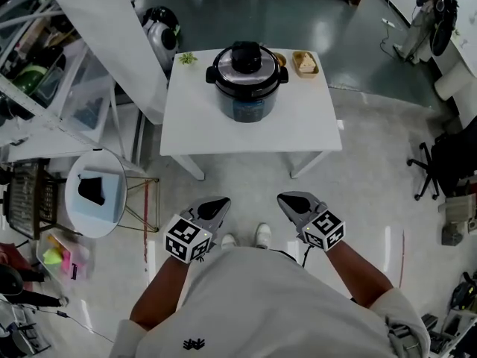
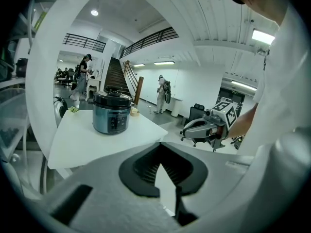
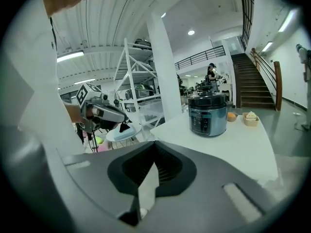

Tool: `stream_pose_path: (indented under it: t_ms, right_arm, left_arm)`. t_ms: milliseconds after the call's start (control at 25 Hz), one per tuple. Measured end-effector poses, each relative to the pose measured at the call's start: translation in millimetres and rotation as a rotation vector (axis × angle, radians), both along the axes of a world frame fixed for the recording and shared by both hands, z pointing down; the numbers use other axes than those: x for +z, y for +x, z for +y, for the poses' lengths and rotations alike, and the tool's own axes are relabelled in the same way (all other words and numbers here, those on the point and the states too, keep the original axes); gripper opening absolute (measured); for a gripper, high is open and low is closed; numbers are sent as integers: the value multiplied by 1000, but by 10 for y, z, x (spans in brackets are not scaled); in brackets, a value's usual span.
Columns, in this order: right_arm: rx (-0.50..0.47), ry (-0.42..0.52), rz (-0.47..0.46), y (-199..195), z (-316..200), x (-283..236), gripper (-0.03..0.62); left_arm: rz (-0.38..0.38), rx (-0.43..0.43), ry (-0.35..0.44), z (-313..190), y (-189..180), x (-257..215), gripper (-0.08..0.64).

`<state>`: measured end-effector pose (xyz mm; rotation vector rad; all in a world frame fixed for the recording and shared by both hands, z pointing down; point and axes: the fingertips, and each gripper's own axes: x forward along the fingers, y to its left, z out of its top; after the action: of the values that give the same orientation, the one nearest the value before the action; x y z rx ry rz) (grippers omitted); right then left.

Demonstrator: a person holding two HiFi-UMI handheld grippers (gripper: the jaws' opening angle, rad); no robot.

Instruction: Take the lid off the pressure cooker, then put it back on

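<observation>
stood back from worktop with left gripper and right gripper, jaws pressed together, empty; saw lid seated on cooker on its far half; judged nothing done, removal and refitting both ahead

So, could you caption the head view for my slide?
Left gripper and right gripper, both shut, short of white square table with lidded black-and-silver pressure cooker.

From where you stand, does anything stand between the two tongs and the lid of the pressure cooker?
Nothing visible does. Between the left tongs, the right tongs and the pressure cooker lie only floor and bare top of the white table. The lid sits on the cooker. The food tray stands aside, at the far corner.
</observation>
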<state>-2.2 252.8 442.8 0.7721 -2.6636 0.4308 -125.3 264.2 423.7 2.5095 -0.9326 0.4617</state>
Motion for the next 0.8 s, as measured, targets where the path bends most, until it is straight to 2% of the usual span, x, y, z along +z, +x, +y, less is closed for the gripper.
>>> stream_pose_path:
  t_ms: [800]
  right_arm:
    - [50, 4, 52, -558, 357, 29, 11]
  left_arm:
    - [14, 58, -11, 298, -545, 131, 6]
